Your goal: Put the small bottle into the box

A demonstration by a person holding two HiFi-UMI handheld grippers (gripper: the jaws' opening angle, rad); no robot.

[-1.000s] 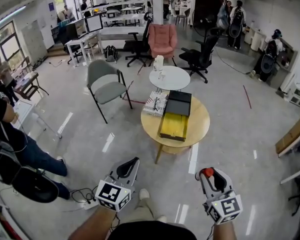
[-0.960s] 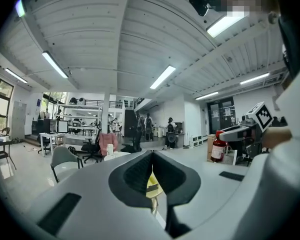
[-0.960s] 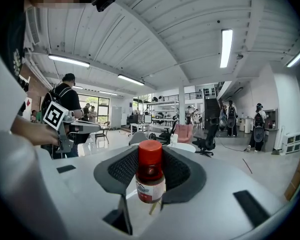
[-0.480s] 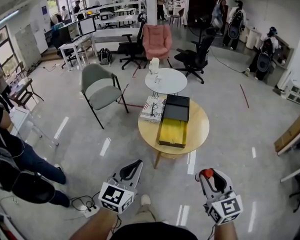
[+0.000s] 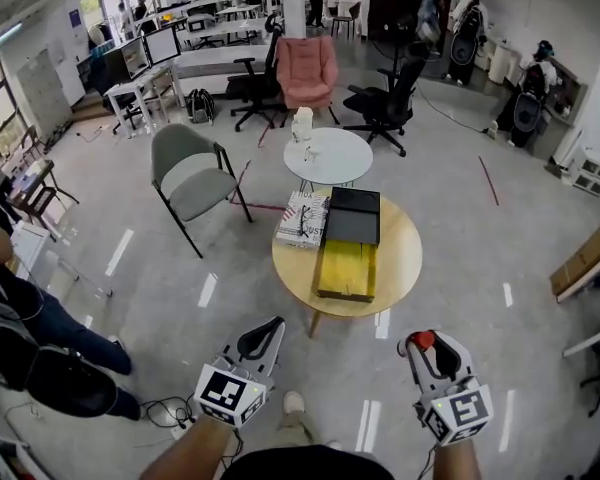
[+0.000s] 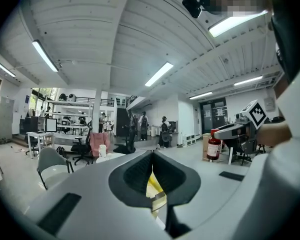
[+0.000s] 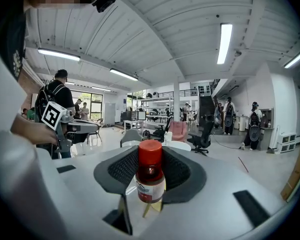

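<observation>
Gripping the small bottle (image 7: 150, 184) in the right gripper (image 7: 150, 159), jaws clamped on its sides, red cap up. Holding the left gripper (image 6: 151, 159) closed, jaws pressed together with nothing between. Well ahead of both grippers, on a round wooden table (image 5: 400, 253): the yellow box (image 5: 346, 268), with a black box (image 5: 355, 215) touching its far end.
</observation>
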